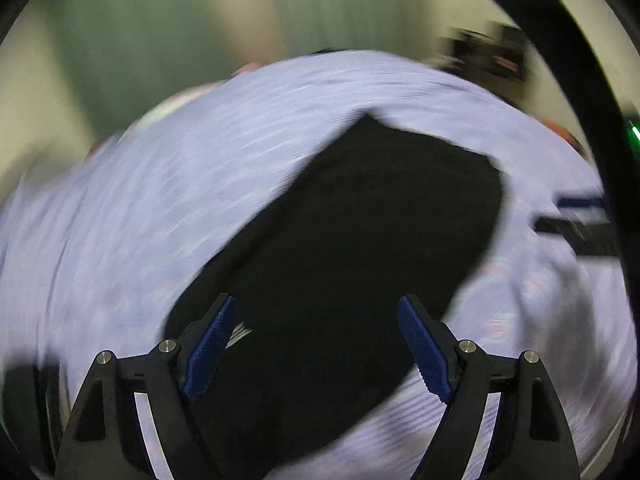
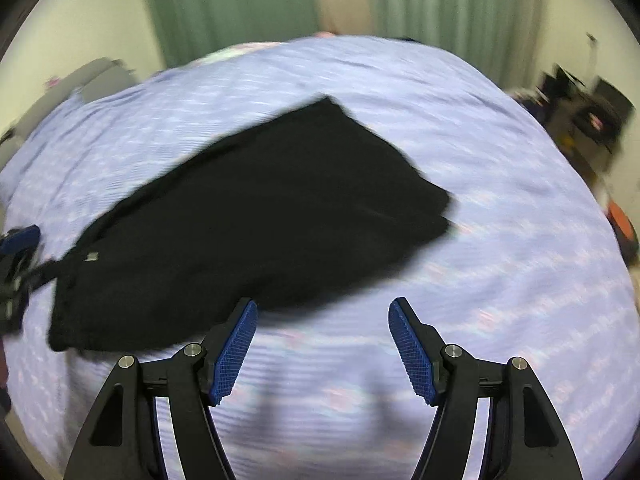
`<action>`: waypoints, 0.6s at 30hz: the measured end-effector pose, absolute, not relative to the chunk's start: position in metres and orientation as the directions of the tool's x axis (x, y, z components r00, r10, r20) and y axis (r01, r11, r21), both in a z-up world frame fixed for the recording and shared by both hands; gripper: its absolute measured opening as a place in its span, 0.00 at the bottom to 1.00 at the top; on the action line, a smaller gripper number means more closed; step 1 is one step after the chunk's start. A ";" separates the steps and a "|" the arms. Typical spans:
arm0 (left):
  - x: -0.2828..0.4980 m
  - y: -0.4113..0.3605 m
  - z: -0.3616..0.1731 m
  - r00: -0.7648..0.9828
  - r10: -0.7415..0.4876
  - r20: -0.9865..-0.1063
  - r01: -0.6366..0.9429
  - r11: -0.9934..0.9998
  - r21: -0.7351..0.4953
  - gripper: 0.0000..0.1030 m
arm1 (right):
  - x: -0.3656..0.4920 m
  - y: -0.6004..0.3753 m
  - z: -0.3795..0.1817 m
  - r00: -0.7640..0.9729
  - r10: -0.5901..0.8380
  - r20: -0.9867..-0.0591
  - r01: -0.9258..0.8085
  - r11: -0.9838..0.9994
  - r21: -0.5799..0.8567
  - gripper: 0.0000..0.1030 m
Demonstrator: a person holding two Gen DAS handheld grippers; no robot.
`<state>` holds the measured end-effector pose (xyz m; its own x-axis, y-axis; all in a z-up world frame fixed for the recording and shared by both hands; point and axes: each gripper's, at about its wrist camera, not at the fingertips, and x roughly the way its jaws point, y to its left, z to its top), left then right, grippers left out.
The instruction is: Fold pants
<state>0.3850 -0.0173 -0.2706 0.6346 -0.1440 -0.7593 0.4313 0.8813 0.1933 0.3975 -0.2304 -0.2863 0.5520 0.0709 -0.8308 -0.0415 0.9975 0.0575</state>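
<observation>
Black pants (image 2: 248,216) lie folded in a long flat shape on a lavender patterned bedspread (image 2: 480,280). In the left wrist view the pants (image 1: 360,240) fill the middle, and my left gripper (image 1: 318,304) is open above them with nothing between its blue pads. My right gripper (image 2: 323,306) is open and empty, just off the near edge of the pants, over bare bedspread. The left gripper (image 2: 16,252) shows at the far left edge of the right wrist view, beside the end of the pants. Both views are motion-blurred.
Green curtains (image 2: 224,8) and a cream wall stand behind the bed. Dark cluttered items (image 2: 588,116) sit at the right beyond the bed edge. A grey object (image 2: 92,80) lies at the far left of the bed.
</observation>
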 end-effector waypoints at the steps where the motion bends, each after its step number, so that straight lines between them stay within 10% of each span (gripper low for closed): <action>1: 0.384 -0.042 -0.278 0.627 -0.182 -0.757 0.503 0.837 0.215 0.80 | 0.395 -0.246 -0.289 0.541 0.042 -0.840 -0.008 0.999 0.045 0.66; 14: 0.406 -0.207 -0.350 0.533 -0.296 -0.793 0.817 0.422 0.392 0.49 | 0.335 -0.319 -0.326 0.494 -0.021 -0.869 0.235 0.966 0.111 0.66; 18: 0.434 -0.216 -0.359 0.507 -0.261 -0.822 0.818 0.447 0.362 0.16 | 0.334 -0.322 -0.328 0.512 0.017 -0.859 0.239 0.958 0.161 0.66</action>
<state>0.4338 -0.2165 -0.3594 0.5066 -0.2610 -0.8217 0.8180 0.4469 0.3623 0.3338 -0.3225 -0.3278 0.5115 0.0173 -0.8591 0.2388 0.9575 0.1615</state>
